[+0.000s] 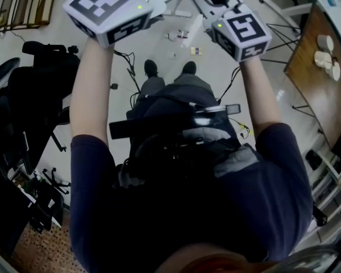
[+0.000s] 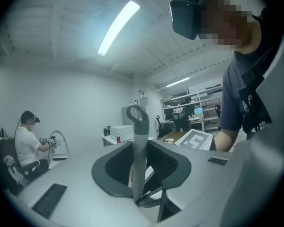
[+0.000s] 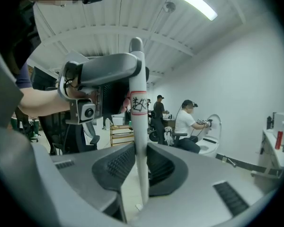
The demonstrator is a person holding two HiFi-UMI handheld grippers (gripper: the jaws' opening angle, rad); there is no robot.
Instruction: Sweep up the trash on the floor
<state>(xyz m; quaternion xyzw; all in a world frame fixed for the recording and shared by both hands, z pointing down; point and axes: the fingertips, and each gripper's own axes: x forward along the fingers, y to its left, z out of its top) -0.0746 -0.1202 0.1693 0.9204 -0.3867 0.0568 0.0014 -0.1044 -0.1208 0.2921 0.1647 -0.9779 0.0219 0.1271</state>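
Small bits of trash (image 1: pixel 182 35) lie on the pale floor ahead of the person's shoes (image 1: pixel 151 67), with another scrap (image 1: pixel 195 50) close by. Both grippers are raised high and point roughly level; their marker cubes (image 1: pixel 108 7) (image 1: pixel 242 34) fill the top of the head view. My left gripper (image 2: pixel 141 176) is shut on a white handle with a grey loop at its top (image 2: pixel 138 126), which stands upright between the jaws. A white pole with a red band and black scribble (image 3: pixel 138 103) stands upright in my right gripper (image 3: pixel 141 174), which is shut on it. The lower ends of both handles are hidden.
A wooden table (image 1: pixel 321 87) with round white items (image 1: pixel 325 54) stands at the right. Black chairs and gear (image 1: pixel 28 95) crowd the left, and cables (image 1: pixel 131 75) trail on the floor. Other people sit across the room (image 2: pixel 27 145) (image 3: pixel 189 122).
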